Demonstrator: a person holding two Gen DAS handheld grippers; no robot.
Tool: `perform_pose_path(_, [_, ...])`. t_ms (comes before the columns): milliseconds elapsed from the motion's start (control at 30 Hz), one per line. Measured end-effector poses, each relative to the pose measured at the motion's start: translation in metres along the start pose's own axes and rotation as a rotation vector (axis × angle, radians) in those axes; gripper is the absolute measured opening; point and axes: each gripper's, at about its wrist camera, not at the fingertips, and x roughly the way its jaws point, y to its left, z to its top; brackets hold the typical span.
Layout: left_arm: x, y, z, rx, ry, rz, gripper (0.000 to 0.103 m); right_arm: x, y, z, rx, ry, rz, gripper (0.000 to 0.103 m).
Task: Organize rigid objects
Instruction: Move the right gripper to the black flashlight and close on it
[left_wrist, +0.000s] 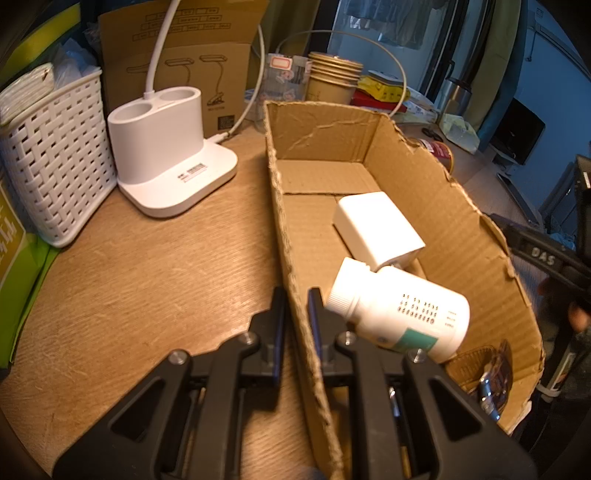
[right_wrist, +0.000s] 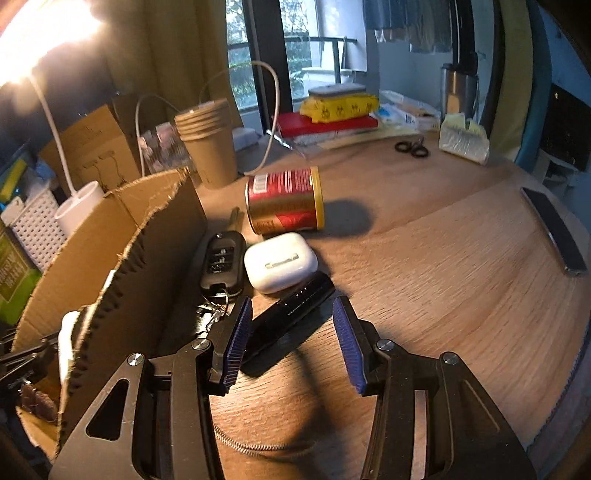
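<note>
The left gripper pinches the box wall, so slide the wide-open right gripper squarely around the black bar (touching the white case) before squeezing.

right gripper approach: box wall left, earbud case ahead, bare tabletop right.

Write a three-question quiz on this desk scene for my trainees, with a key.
1. True or false: the white bottle stands upright in the cardboard box.
2. What does the left gripper grip?
3. Which lies between the right gripper's fingers? A) red can B) black case C) white earbud case

Key:
1. False; it lies on its side.
2. The box's near wall.
3. B; the fingers are open, not touching it.
</note>
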Motion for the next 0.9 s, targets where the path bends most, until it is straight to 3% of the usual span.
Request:
perform_pose_path(533, [0.000, 0.000, 0.000, 0.000, 0.000, 0.000, 0.013, 0.025, 0.003, 0.001, 0.013, 0.077, -0.036, 0.048])
perform_pose_path(700, [0.000, 0.000, 0.000, 0.000, 0.000, 0.000, 0.013, 0.025, 0.006, 0.001, -0.001, 0.078, -0.046, 0.037])
perform_pose_path(767, [0.000, 0.000, 0.000, 0.000, 0.000, 0.000, 0.013, 0.024, 0.003, 0.001, 0.011, 0.072, -0.040, 0.026])
perform_pose_path(900, [0.000, -0.001, 0.000, 0.000, 0.000, 0.000, 0.013, 0.022, -0.002, 0.001, 0.032, 0.061, -0.012, 0.022])
